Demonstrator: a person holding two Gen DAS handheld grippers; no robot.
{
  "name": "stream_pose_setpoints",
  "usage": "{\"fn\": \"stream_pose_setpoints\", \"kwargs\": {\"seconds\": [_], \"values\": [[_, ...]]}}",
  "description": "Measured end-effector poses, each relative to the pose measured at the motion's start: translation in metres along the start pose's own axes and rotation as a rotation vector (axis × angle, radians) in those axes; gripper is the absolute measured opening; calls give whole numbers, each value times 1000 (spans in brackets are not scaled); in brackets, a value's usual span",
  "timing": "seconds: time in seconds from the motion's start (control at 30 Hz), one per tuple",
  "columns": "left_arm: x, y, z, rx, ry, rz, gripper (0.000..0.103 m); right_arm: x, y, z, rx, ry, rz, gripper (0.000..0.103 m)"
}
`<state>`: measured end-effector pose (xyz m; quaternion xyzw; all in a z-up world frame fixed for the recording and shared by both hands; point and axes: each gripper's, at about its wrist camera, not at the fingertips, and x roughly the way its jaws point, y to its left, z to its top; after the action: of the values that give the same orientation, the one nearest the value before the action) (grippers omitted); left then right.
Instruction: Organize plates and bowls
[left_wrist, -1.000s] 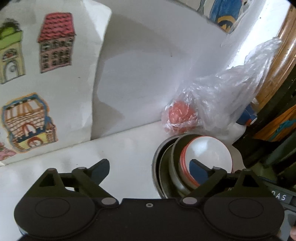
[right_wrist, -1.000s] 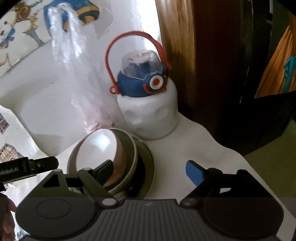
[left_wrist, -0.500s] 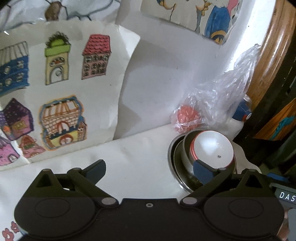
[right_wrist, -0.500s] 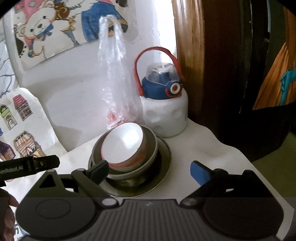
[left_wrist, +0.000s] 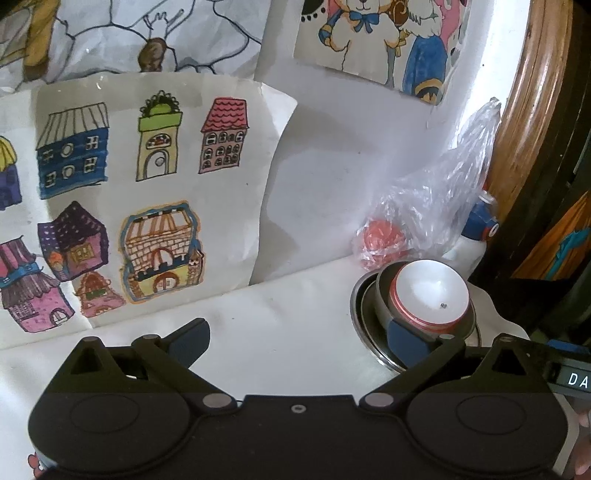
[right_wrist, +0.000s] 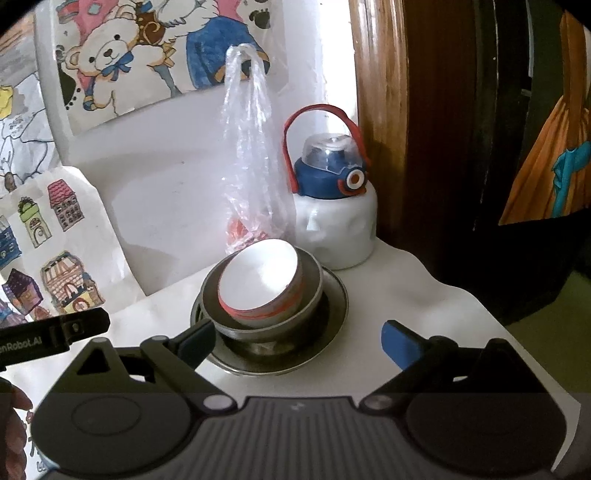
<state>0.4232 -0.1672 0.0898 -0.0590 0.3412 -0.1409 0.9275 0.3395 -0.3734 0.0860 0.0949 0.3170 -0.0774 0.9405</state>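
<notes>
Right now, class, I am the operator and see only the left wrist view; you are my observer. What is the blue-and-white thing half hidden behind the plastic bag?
Observer: A white bottle standing upright beside the bag. It has a blue lid, a clear cap and a red carrying loop.
Operator: Where is the right claw relative to the stacked dishes?
Observer: The right claw is open and empty. Its left finger lies across the near-left rim of the steel plate. I cannot tell whether they touch.
</notes>
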Motion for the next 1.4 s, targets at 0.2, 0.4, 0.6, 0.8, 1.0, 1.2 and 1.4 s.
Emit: {"fn": "stream_pose_setpoints", "kwargs": {"seconds": [0.2, 0.4, 0.6, 0.8, 1.0, 1.2, 1.4], "values": [[-7, 2, -6, 8, -20, 5, 102, -6, 4, -4, -3, -8, 5, 99], [-9, 2, -9, 22, -27, 8, 102, -8, 8, -8, -20, -6, 7, 100], [-9, 2, -10, 23, -28, 9, 102, -5, 7, -7, -16, -3, 9, 100], [-9, 3, -13, 29, -37, 13, 102, -4, 7, -9, -8, -2, 9, 100], [-11, 6, -17, 29, -40, 18, 102, -4, 7, -14, 7, -1, 8, 100], [-16, 8, -21, 32, -48, 19, 102, -8, 8, -21, 5, -2, 5, 100], [-23, 11, -27, 35, -66, 22, 102, -15, 12, -28, 3, -13, 11, 101]]}}
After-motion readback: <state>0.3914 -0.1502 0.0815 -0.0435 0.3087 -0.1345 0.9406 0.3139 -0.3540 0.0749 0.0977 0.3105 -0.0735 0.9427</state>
